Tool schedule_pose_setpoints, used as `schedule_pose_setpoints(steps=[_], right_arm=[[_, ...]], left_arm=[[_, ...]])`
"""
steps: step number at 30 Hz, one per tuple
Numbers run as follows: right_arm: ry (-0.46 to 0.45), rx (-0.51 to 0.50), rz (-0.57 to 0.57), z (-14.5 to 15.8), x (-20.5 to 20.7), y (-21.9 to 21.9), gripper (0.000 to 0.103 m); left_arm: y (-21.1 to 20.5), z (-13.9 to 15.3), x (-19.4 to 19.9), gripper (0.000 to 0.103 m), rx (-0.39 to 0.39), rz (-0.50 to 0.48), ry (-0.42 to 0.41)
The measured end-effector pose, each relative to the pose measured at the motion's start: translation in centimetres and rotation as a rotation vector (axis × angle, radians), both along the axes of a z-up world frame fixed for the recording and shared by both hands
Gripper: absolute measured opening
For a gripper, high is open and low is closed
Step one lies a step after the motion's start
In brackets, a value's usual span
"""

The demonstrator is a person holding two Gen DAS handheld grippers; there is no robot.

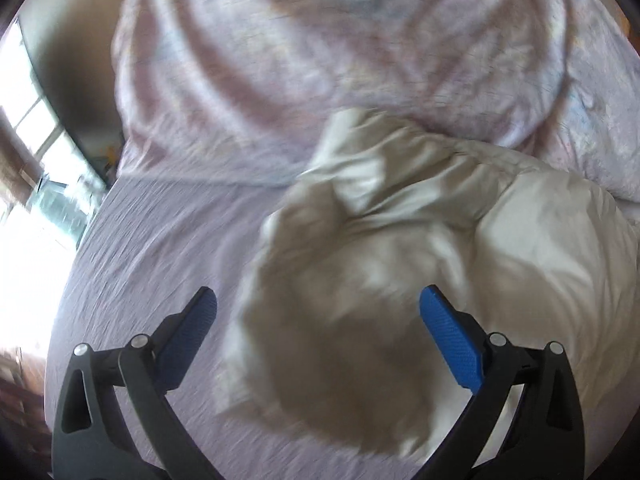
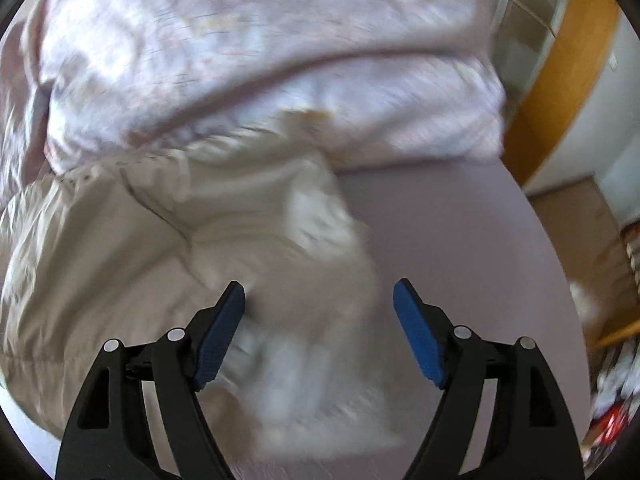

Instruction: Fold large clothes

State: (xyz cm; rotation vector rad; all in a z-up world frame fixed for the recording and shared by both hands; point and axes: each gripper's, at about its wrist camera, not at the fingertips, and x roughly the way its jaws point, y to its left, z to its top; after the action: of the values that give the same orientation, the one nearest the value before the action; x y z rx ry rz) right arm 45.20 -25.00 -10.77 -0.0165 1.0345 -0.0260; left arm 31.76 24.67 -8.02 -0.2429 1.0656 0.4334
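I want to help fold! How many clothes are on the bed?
1. A puffy beige jacket lies crumpled on the lilac bed sheet, in front of the pink floral duvet. More could be hidden under the duvet.

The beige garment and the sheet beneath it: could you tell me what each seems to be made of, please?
The beige garment looks like thin, slightly glossy synthetic shell over padding: it puffs, shines and shows stitched seams. The lilac sheet looks like matte woven cloth with fine crinkles, possibly cotton; blur leaves this open.
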Motion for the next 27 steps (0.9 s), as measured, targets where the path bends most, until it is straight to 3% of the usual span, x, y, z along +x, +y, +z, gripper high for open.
schedule_pose_setpoints(steps=[5,9,12,15,16,19,27], right_arm=[[0.136,0.237,-0.08,-2.5,-1.5,-3.7,0.082],[0.21,0.413,-0.124,-4.5,-1.6,-4.8,0.081],[0.213,0.455,-0.158,-5.3,-1.8,-5.0,0.072],[0.214,0.446,-0.17,-5.3,-2.2,-4.7,0.051],[0.213,0.441,-0.171,-5.2,-2.3,-4.6,0.041],[0.202,0.41,-0.16,-4.2,-3.1,-3.7,0.027],[0.223,0.451,-0.117,-2.7,-6.8,-1.5,0.024]], left_arm=[[3.1,-1.8,-3.3,0.101,-0.15,0.109,0.038],[3.7,-3.4,-4.4,0.098,-0.312,0.166,0.009],[3.7,-4.2,-4.8,0.08,-0.425,0.208,-0.042],[3.9,-4.6,-4.9,0.055,-0.521,0.242,-0.098],[3.7,-4.4,-5.0,0.048,-0.519,0.248,-0.107],[2.9,-3.1,-5.4,0.03,-0.499,0.24,-0.135],[3.8,-0.3,-8.7,0.026,-0.43,0.18,-0.165]])
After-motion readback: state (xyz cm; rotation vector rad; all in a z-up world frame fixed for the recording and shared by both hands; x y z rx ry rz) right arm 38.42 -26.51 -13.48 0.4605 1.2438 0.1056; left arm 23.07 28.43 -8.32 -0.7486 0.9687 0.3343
